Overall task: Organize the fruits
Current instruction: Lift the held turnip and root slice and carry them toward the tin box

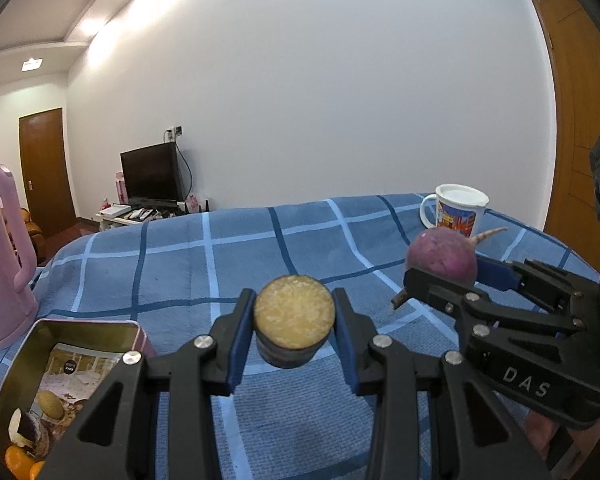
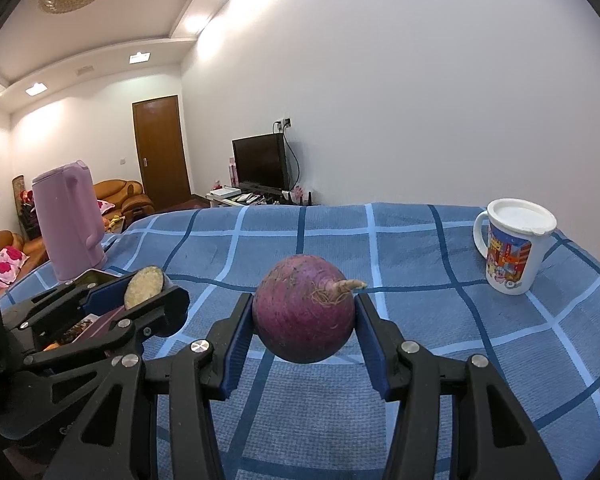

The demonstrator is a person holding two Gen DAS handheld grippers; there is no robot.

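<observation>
My left gripper is shut on a cut sugarcane piece with a dark skin and a pale yellow cut face, held above the blue checked cloth. It also shows in the right wrist view, at the left. My right gripper is shut on a round purple radish with a root tip pointing right. In the left wrist view the radish sits in the right gripper at the right. An open tin box with fruit pieces inside lies at the lower left.
A pink kettle stands at the table's left edge. A white lidded mug with a cartoon print stands at the far right. The blue checked tablecloth covers the table. A TV and a door are in the room behind.
</observation>
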